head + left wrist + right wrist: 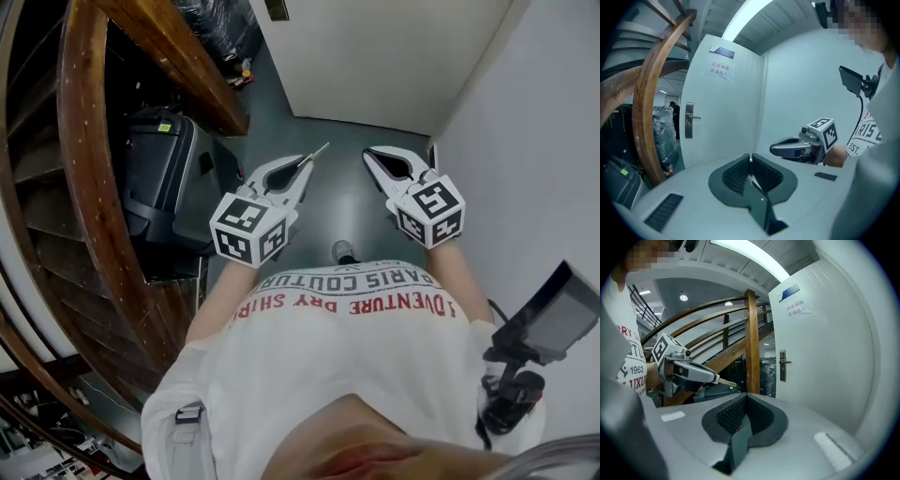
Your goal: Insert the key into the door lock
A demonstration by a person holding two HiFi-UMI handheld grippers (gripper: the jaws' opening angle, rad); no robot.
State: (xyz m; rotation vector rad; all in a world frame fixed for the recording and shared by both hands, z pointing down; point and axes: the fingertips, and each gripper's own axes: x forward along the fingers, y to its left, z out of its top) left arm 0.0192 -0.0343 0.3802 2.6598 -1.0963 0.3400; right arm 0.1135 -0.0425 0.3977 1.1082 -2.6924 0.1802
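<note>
**A:** Standing in what sort of room?

**B:** Standing in a narrow hall, looking down at a dark grey floor (349,214). Facing a white door (726,108) at the far end, with a plain white wall (525,131) running along the right side.

**A:** Seeing anything on the left?

**B:** Seeing a curved wooden stair rail (86,178), with a black case (164,178) sitting on the floor just beside it.

**A:** Holding what in the left gripper (306,161)?

**B:** Pinching the key (320,151) between tightly closed jaws, with the thin metal end poking out in front and pointing toward the door.

**A:** And doing what with the right gripper (369,155)?

**B:** Pressing its jaws together with nothing in between. Floating next to the left one, near it but not touching.

**A:** Touching the door lock (689,120) yet?

**B:** Not touching it yet. Holding the key well apart from that silver plate with its handle, near the door's edge. Showing a small sign (719,70) with red writing higher up on the door, under a long bright ceiling light (745,18).
</note>
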